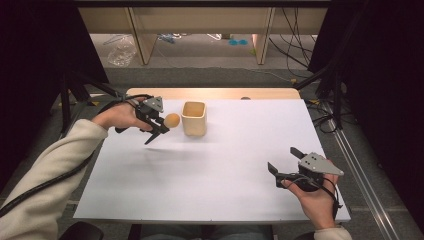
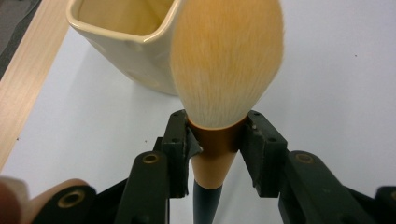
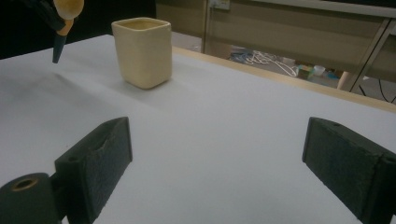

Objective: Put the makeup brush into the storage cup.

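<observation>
My left gripper is shut on a makeup brush, held in the air just left of a cream square cup. In the left gripper view the jaws clamp the copper ferrule of the brush, its orange bristle head up and its dark handle down, with the cup just beyond. My right gripper rests open over the table's right front, nothing between its pads. From the right gripper view the cup stands far off and the brush hangs at the upper left.
The white table top has a wooden strip along its far edge. Beyond it lie a floor with cables, a clear plastic bag and wooden furniture legs. Dark curtains flank both sides.
</observation>
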{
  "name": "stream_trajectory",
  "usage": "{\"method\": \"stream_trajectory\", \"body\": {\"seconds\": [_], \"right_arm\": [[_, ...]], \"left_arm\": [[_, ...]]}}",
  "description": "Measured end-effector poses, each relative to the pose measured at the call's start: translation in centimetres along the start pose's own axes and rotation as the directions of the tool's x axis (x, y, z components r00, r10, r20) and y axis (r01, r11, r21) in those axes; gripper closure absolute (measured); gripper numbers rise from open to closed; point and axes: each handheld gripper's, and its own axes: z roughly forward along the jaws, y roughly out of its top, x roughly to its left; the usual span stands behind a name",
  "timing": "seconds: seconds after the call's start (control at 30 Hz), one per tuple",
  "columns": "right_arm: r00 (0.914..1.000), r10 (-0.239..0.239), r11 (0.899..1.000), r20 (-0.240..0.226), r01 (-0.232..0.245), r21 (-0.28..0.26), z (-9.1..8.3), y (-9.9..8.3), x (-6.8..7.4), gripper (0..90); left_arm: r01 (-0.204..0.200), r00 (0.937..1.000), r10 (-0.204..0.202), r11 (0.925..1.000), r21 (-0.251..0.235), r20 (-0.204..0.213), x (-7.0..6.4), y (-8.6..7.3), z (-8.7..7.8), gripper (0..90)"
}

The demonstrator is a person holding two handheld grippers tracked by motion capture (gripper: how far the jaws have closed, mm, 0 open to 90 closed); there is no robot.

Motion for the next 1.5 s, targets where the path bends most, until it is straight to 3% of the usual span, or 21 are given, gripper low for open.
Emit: {"method": "stream_trajectory", "body": {"seconds": [0.8, 0.93, 1.5], "right_arm": [[1.0, -0.001, 1.0, 0.001, 0.001, 0.003, 0.0, 0.0, 0.0, 9.4], [1.0, -0.001, 1.0, 0.001, 0.001, 0.0, 0.0, 0.0, 0.0, 9.4], [1.0, -0.001, 1.0, 0.001, 0.001, 0.002, 0.0, 0.0, 0.0, 9.4]], "left_arm": [[0.016, 0.9995, -0.018, 0.9985, -0.052, -0.025, 0.2, 0.6, -0.7, 64.6], [0.003, 0.9995, -0.005, 0.9984, -0.056, -0.03, 0.2, 0.7, -0.7, 64.6], [0.036, 0.9986, -0.039, 0.9953, -0.09, -0.036, 0.2, 1.0, -0.9, 64.6]]}}
